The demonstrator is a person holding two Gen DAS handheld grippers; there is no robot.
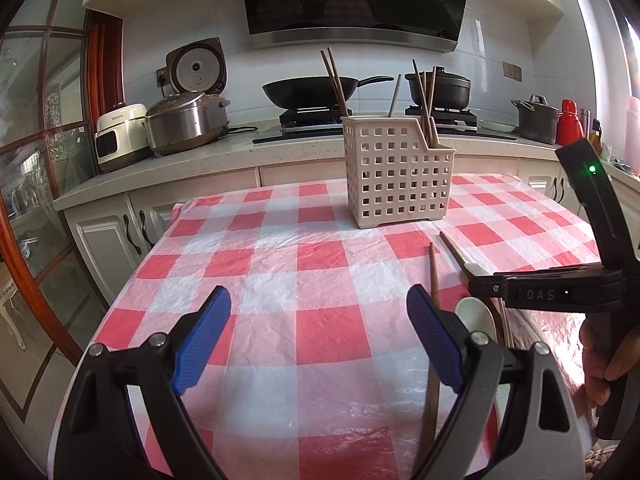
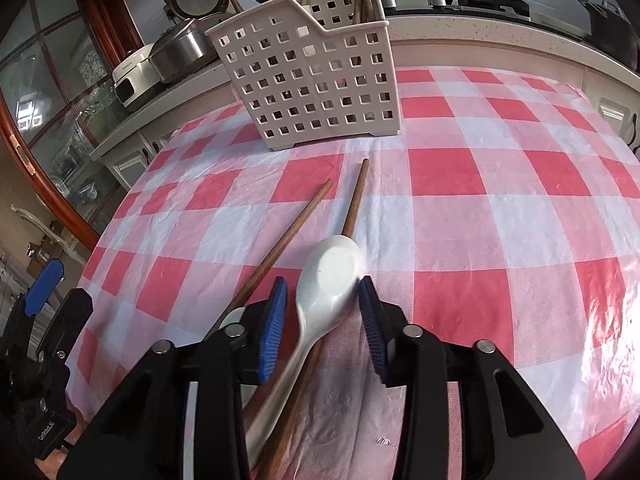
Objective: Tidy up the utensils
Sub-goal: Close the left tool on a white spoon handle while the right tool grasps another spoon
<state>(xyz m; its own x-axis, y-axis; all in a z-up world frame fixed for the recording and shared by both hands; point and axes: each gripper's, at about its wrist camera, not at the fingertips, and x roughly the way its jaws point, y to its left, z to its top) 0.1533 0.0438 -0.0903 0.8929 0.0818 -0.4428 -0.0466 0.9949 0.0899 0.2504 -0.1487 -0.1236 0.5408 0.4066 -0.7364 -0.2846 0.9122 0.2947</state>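
1. Utensils are partly sorted: several chopsticks [image 1: 338,84] stand in the basket [image 1: 394,176], upper centre.
2. Two chopsticks [image 2: 280,244] and a white spoon [image 2: 332,276] remain on the table [image 2: 500,184].
3. Right gripper [image 2: 322,316] straddles the spoon, not visibly clamped; left gripper [image 1: 320,320] gapes empty.

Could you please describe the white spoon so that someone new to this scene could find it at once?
Start at the beige perforated utensil basket standing on the red-and-white checked tablecloth. In front of it lie two brown chopsticks; the white spoon sits between the right claw pads, the only pale, broad-bowled piece there.
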